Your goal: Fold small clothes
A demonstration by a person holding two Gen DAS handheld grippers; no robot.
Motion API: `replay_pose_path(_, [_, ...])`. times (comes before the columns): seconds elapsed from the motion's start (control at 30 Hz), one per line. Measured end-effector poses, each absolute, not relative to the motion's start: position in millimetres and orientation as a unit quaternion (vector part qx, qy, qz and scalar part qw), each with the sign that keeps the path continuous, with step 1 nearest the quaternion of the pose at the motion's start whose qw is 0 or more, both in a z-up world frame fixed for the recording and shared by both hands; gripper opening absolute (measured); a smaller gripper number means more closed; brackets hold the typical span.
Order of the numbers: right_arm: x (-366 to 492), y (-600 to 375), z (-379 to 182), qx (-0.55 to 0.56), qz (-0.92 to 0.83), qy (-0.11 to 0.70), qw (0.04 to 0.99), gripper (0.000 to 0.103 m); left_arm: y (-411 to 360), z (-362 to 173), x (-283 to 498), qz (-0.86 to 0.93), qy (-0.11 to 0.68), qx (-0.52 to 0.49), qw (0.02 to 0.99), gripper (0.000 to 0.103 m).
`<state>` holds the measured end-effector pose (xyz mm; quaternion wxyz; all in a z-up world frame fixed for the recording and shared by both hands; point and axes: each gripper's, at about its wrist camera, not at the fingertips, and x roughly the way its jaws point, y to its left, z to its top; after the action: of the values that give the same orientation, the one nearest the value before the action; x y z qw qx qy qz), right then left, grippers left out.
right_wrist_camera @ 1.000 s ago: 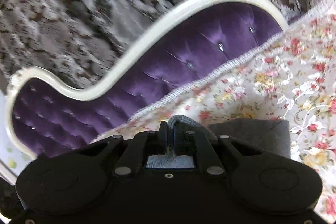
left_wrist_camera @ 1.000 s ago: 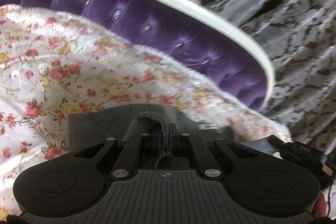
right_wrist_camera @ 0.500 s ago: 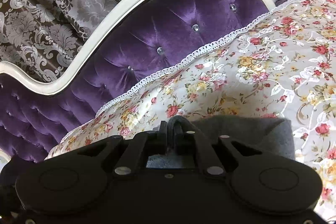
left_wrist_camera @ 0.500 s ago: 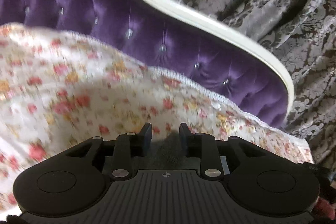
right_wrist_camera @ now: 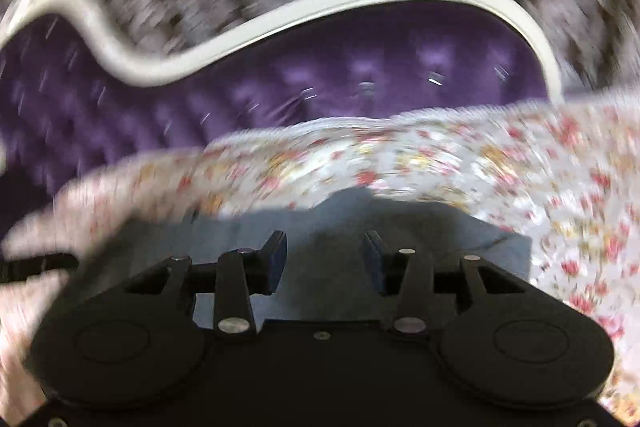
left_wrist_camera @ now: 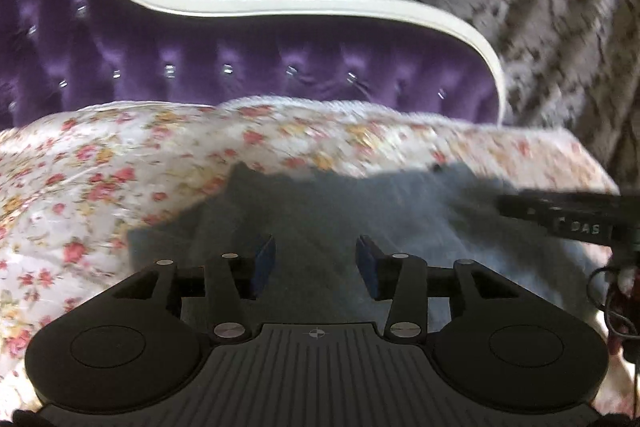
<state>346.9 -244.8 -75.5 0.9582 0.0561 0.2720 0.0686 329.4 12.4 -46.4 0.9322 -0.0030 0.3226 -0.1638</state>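
Note:
A grey garment lies flat on the floral bedspread, spreading ahead of and under both grippers. My left gripper hovers over its near edge; its jaws are opening and the blue pads stand apart with only the cloth lying below them, not pinched. In the right wrist view the same grey garment lies under my right gripper, whose jaws are also opening, pads apart and clear of the fabric. The right gripper's black body shows at the right edge of the left wrist view.
A purple tufted headboard with a white curved frame rises behind the bed. Grey patterned curtains hang beyond it. Floral bedspread surrounds the garment on all sides. Both views are motion-blurred.
Both grippers were shut on folds of the grey garment; they have let go and their jaws now stand apart. Both have rolled to level, and the garment lies flat on the bed.

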Motion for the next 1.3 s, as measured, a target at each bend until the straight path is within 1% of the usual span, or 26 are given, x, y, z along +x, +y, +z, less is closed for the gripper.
replay_pose_path(0.13, [338.6,-203.3,-80.4,-0.035,0.11,0.274,0.955,0.054,11.9,-61.3,330.2,-0.145,0.335,0.012,0.931,0.043])
replay_pose_path(0.23, [348.2,-200.5,-93.9,-0.076,0.081,0.29,0.951,0.053,24.2,-74.7,335.9,-0.118,0.346,0.021,0.931,0.044])
replay_pose_path(0.3, [361.1,-219.5,-104.9,-0.069,0.027,0.31,0.948,0.053,35.1,-79.7,333.5,-0.129,0.333,0.009,0.934,0.044])
replay_pose_path(0.33, [364.8,-234.8,-108.7,-0.052,0.008,0.313,0.948,0.055,38.8,-81.0,332.8,-0.133,0.331,0.001,0.934,0.044])
replay_pose_path(0.43, [370.6,-264.7,-111.0,0.012,-0.012,0.312,0.95,0.055,38.1,-80.9,332.2,-0.132,0.33,-0.002,0.935,0.044])
replay_pose_path(0.53, [371.2,-256.3,-103.9,-0.007,-0.017,0.31,0.951,0.055,33.6,-81.1,331.2,-0.124,0.331,0.005,0.936,0.045])
replay_pose_path(0.6, [363.7,-244.8,-95.8,-0.009,-0.011,0.291,0.957,0.056,32.7,-81.4,330.8,-0.121,0.328,0.007,0.937,0.046])
replay_pose_path(0.7, [342.1,-215.2,-81.1,-0.031,0.028,0.251,0.967,0.058,32.0,-82.6,329.1,-0.119,0.326,0.008,0.938,0.046])
replay_pose_path(0.8, [337.7,-176.5,-71.9,-0.071,0.083,0.242,0.964,0.058,32.6,-82.2,329.9,-0.117,0.329,0.002,0.937,0.046])
replay_pose_path(0.9, [349.0,-150.5,-79.1,-0.099,0.108,0.255,0.956,0.058,32.8,-81.4,331.9,-0.115,0.336,-0.001,0.935,0.046])
replay_pose_path(0.97, [365.6,-141.6,-91.1,-0.109,0.099,0.28,0.949,0.058,32.5,-81.1,333.1,-0.115,0.339,0.001,0.934,0.046])
replay_pose_path(1.03, [385.2,-146.7,-104.1,-0.087,0.08,0.312,0.943,0.059,32.1,-80.5,334.5,-0.114,0.344,0.003,0.932,0.046])
replay_pose_path(1.07, [393.2,-153.5,-108.3,-0.065,0.07,0.317,0.944,0.061,32.2,-80.4,335.5,-0.114,0.345,0.004,0.932,0.046])
replay_pose_path(1.17, [403.6,-172.4,-113.5,-0.019,0.047,0.321,0.946,0.061,32.5,-80.7,336.8,-0.114,0.349,0.004,0.93,0.046])
replay_pose_path(1.3, [409.0,-171.3,-113.3,-0.032,0.042,0.324,0.945,0.063,31.8,-80.4,339.0,-0.112,0.355,0.008,0.928,0.046])
